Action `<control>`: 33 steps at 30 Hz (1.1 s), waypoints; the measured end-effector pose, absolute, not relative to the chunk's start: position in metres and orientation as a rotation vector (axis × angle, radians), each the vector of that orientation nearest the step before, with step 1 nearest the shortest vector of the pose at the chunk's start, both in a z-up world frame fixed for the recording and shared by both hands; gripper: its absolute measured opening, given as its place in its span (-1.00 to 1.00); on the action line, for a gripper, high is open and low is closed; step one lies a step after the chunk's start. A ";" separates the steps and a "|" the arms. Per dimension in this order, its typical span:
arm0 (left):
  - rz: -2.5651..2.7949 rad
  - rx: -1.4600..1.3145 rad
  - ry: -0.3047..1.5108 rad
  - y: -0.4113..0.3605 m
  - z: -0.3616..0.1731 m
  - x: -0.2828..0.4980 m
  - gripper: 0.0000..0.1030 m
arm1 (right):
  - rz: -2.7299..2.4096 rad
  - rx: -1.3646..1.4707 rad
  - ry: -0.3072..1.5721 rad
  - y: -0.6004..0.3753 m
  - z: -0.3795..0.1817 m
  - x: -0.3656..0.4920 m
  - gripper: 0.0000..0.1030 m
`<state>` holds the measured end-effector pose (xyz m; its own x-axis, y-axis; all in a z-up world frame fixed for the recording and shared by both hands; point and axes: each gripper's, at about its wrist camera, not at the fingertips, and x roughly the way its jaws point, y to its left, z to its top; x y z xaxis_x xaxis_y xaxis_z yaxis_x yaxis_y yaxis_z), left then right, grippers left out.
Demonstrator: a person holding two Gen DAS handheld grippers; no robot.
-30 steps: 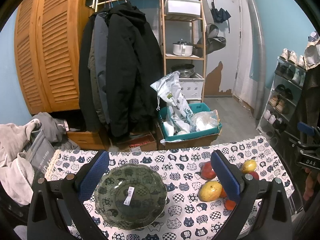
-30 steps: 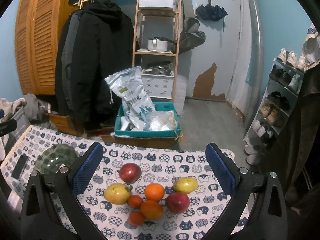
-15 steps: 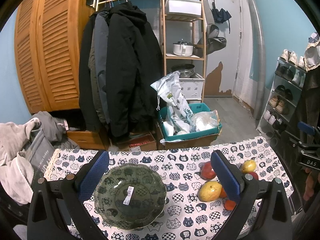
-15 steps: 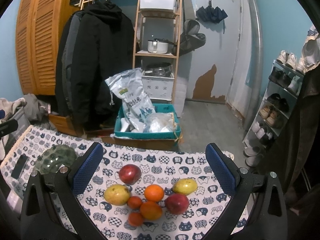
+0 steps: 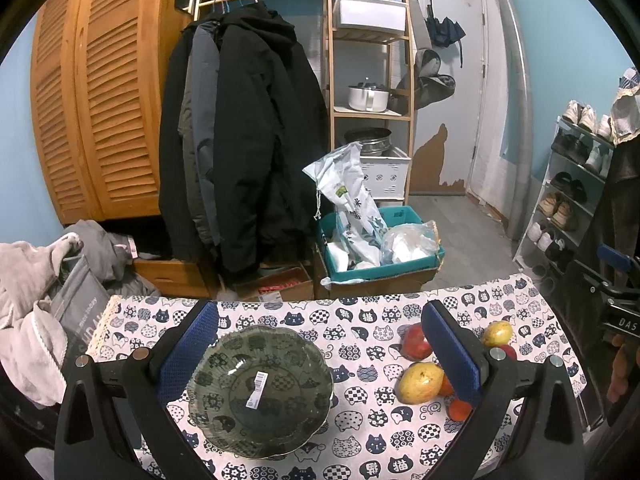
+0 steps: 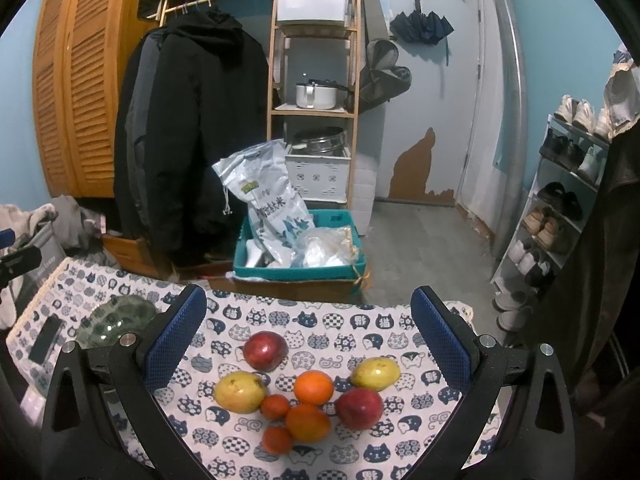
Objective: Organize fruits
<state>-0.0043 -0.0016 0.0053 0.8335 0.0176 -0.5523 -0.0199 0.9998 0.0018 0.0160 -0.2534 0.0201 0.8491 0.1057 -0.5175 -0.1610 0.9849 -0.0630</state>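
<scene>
A green glass bowl [image 5: 260, 390] with a white sticker sits empty on the cat-print tablecloth [image 5: 360, 320], between the fingers of my open left gripper [image 5: 320, 344]. In the right wrist view the same bowl [image 6: 116, 318] lies far left. Several fruits are clustered under my open right gripper [image 6: 308, 336]: a red apple [image 6: 265, 350], a yellow mango [image 6: 239, 391], a second mango [image 6: 375, 373], an orange [image 6: 313, 386], another red apple [image 6: 359, 407] and small tangerines [image 6: 276, 406]. Neither gripper holds or touches anything. The left wrist view shows the mango [image 5: 418, 382] at right.
A dark phone [image 6: 45, 340] lies on the table's left edge. Beyond the table stand a teal crate [image 6: 300, 268] with bags, hanging coats [image 5: 248, 140], a wooden shelf [image 6: 316, 80] and a shoe rack [image 6: 560, 208]. Clothes [image 5: 36, 280] pile at left.
Both grippers have risen and drawn back slightly, so the bowl and the fruits sit a little lower in view. Nothing on the table has moved.
</scene>
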 end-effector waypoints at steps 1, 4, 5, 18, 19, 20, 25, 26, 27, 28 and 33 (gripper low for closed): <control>0.019 -0.004 0.586 -0.001 0.005 -0.004 0.99 | 0.141 -0.105 0.538 -0.253 0.021 0.016 0.95; 0.019 -0.006 0.587 -0.001 0.005 -0.005 0.99 | 0.144 -0.104 0.538 -0.254 0.021 0.016 0.95; 0.020 -0.005 0.586 -0.001 0.005 -0.005 0.99 | 0.143 -0.105 0.538 -0.254 0.020 0.016 0.95; 0.030 -0.009 0.588 0.001 0.003 -0.004 0.99 | 0.144 -0.103 0.540 -0.254 0.022 0.017 0.95; 0.029 -0.009 0.589 0.001 0.003 -0.004 0.99 | 0.145 -0.103 0.540 -0.253 0.022 0.017 0.95; 0.031 -0.009 0.589 0.002 0.003 -0.004 0.99 | 0.144 -0.102 0.540 -0.253 0.022 0.017 0.95; 0.035 -0.018 0.598 0.003 0.003 -0.002 0.99 | 0.140 -0.100 0.545 -0.254 0.022 0.017 0.95; 0.029 -0.023 0.601 0.003 0.003 -0.002 0.99 | 0.141 -0.102 0.543 -0.254 0.021 0.017 0.95; 0.016 -0.035 0.609 0.005 0.002 0.000 0.99 | 0.138 -0.109 0.541 -0.254 0.022 0.017 0.95; 0.008 -0.046 0.616 0.005 0.001 0.001 0.99 | 0.136 -0.114 0.540 -0.256 0.020 0.016 0.95; -0.006 -0.067 0.644 0.006 -0.006 0.009 0.99 | 0.121 -0.138 0.557 -0.256 0.014 0.019 0.95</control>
<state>0.0089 0.0060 -0.0058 0.7998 -0.0263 -0.5997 -0.0154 0.9978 -0.0643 0.0189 -0.2561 0.0139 0.8421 0.0764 -0.5340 -0.1511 0.9837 -0.0975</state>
